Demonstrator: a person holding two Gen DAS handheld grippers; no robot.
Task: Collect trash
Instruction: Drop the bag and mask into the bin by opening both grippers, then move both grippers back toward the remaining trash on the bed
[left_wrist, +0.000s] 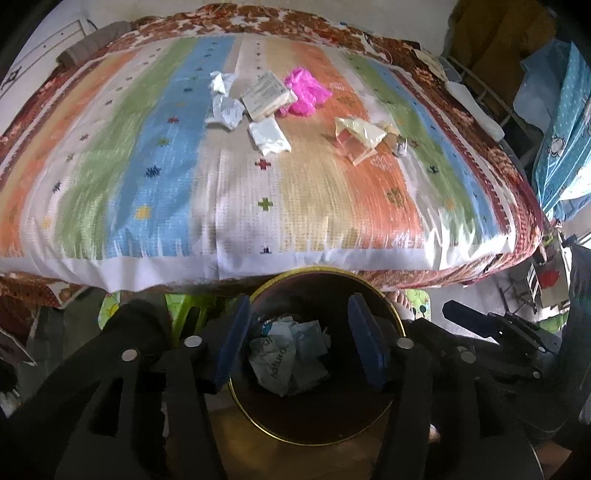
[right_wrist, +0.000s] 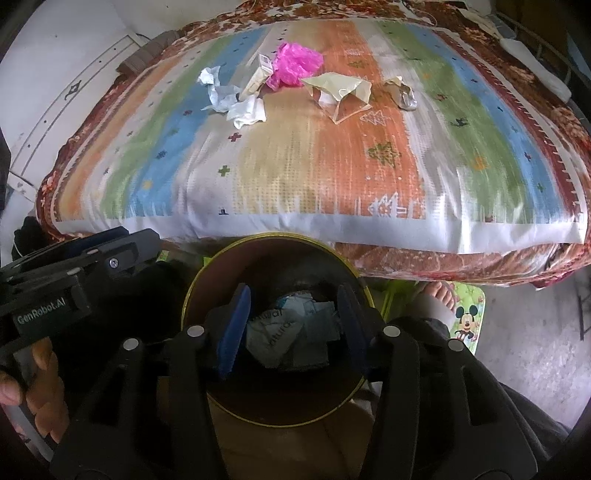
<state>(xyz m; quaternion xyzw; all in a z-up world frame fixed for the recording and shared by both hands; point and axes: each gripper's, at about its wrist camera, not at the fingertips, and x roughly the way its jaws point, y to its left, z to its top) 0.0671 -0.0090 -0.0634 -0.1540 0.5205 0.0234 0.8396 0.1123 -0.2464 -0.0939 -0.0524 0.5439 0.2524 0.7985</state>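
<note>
A dark round bin with a gold rim (left_wrist: 392, 310) (right_wrist: 266, 236) stands on the floor against the bed's front edge. Crumpled pale wrappers (left_wrist: 288, 358) (right_wrist: 291, 339) lie at its bottom. My left gripper (left_wrist: 299, 299) hangs over the bin mouth, open, with nothing between its blue pads. My right gripper (right_wrist: 293, 291) is beside it over the same bin, open and empty too. On the bed farther back lie a pink plastic bag (left_wrist: 304, 92) (right_wrist: 295, 64), crumpled white paper (left_wrist: 225, 103) (right_wrist: 221, 92), a flat packet (left_wrist: 267, 96), a yellowish wrapper (left_wrist: 360, 136) (right_wrist: 340, 92) and a foil scrap (left_wrist: 400, 146) (right_wrist: 404, 96).
The bed carries a striped cover (left_wrist: 184, 166) (right_wrist: 443, 166) over a brown floral blanket. A person's bare foot (right_wrist: 439, 295) rests on a cartoon mat (right_wrist: 465, 321) right of the bin. A hand (right_wrist: 37, 387) holds the left gripper's body. Blue cloth and clutter (left_wrist: 565, 129) crowd the right side.
</note>
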